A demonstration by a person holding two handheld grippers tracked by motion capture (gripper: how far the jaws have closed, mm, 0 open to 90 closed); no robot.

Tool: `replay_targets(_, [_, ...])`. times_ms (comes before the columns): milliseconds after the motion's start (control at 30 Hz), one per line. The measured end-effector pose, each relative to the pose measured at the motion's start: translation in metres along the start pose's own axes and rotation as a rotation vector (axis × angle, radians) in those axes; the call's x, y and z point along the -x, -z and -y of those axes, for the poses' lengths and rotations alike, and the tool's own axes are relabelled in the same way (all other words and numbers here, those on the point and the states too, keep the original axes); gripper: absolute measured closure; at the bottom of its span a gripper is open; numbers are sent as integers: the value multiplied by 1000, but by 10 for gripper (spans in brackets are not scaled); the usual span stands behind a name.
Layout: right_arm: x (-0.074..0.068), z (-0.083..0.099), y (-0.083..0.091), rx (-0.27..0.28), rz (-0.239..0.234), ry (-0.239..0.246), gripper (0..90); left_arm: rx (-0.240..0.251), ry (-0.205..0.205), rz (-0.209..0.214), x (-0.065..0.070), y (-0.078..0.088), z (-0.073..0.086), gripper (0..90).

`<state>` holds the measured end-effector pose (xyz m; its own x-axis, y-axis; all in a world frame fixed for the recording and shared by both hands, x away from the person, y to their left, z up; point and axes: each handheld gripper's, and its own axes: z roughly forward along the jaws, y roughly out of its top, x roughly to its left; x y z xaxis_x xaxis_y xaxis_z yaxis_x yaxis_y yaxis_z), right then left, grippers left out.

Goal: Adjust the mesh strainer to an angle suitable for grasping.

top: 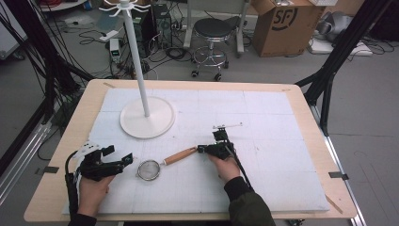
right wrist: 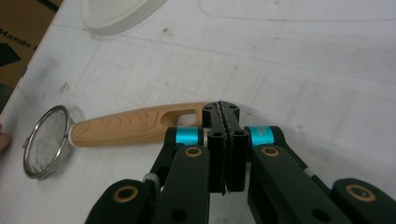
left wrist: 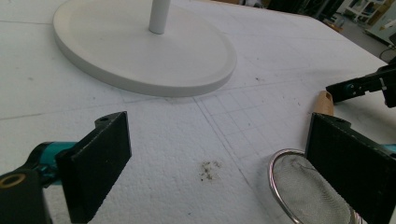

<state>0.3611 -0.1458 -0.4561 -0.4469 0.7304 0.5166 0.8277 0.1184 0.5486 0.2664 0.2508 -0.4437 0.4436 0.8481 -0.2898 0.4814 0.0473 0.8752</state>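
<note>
The pale wooden tabletop carries a white foam sheet marked with a faint grid, which covers nearly all of it. Toward the far left of that sheet stands a white rack with a round flat base and a thin upright pole, its pole topped by short hooked arms.

Near the front of the sheet lies a small metal mesh strainer with a light wooden handle. Its round sieve rests flat on the foam at the left, and the handle runs up and to the right from it, a slot cut through its far end.

The right gripper, held in the person's right hand, has its fingers pressed together with no gap between them, and their tips meet the slotted end of the handle; whether they pinch it or only touch it cannot be told.

The left gripper, in the left hand, rests low just left of the sieve, its fingers spread wide apart around bare foam, the right one crossing in front of the sieve's rim.
</note>
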Motion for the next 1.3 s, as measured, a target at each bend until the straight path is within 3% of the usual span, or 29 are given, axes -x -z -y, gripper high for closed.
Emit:
replay_targets(200, [-6, -3, -12, -7, -51, -5, 900, 5, 3, -1, -1, 1, 0, 78])
replay_targets(467, [-18, -10, -28, -16, -64, 22, 900, 5, 6, -2, -2, 1, 0, 79])
replay_targets(700, [-16, -12, -30, -21, -77, 14, 900, -1, 1, -4, -2, 1, 0, 79])
replay_targets(767, [-15, -12, -29, -20, -82, 11, 900, 3, 3, -4, -2, 1, 0, 79])
replay_targets(833, [-12, -14, -27, -4, -56, 8, 900, 5, 7, -3, -2, 1, 0, 79])
replay_targets(867, [-3, -18, -24, -3, -54, -41, 900, 4, 8, -3, -3, 1, 0, 79])
replay_targets(1000, [8, -27, -22, 22, -29, -75, 900, 4, 8, -1, -3, 1, 0, 79])
replay_targets(1100, [11, -32, -24, 43, -10, -75, 900, 4, 9, -2, -3, 1, 0, 79])
replay_targets(1233, [16, -32, -25, 55, -37, -130, 900, 4, 8, -3, -3, 1, 0, 79])
replay_targets(1300, [15, -32, -25, 54, -24, -108, 900, 2, 6, -1, -3, 0, 0, 79])
